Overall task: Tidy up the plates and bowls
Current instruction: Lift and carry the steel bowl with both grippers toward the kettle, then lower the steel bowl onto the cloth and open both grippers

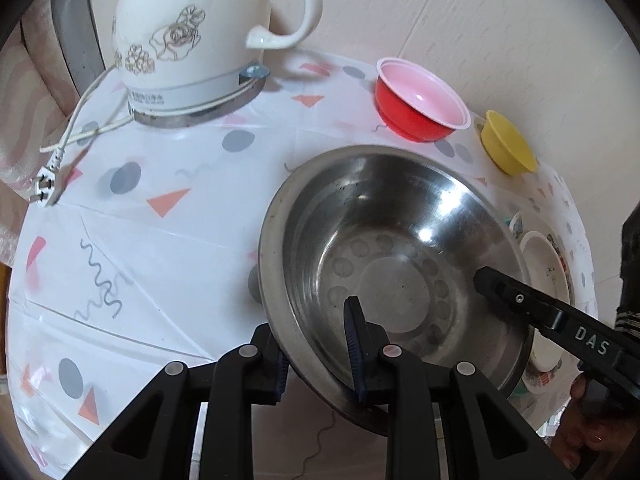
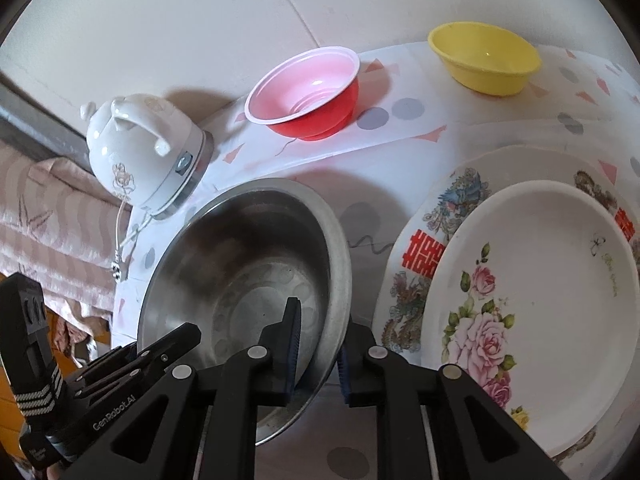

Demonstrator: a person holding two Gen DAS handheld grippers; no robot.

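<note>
A large steel bowl (image 1: 392,256) is tilted over the table, held from both sides. My left gripper (image 1: 320,344) is shut on its near-left rim, one finger inside and one outside. My right gripper (image 2: 320,344) is shut on the opposite rim; it also shows in the left wrist view (image 1: 520,300). The bowl also shows in the right wrist view (image 2: 248,280). A floral white plate (image 2: 536,312) rests on a larger patterned plate (image 2: 424,248) to the right. A red bowl (image 2: 312,96) and a yellow bowl (image 2: 484,60) stand at the back.
A white ceramic kettle (image 1: 188,40) on a metal base stands at the back left, its cord and plug (image 1: 46,188) lying near the table's left edge. A patterned plastic cloth (image 1: 140,248) covers the round table. The wall is close behind.
</note>
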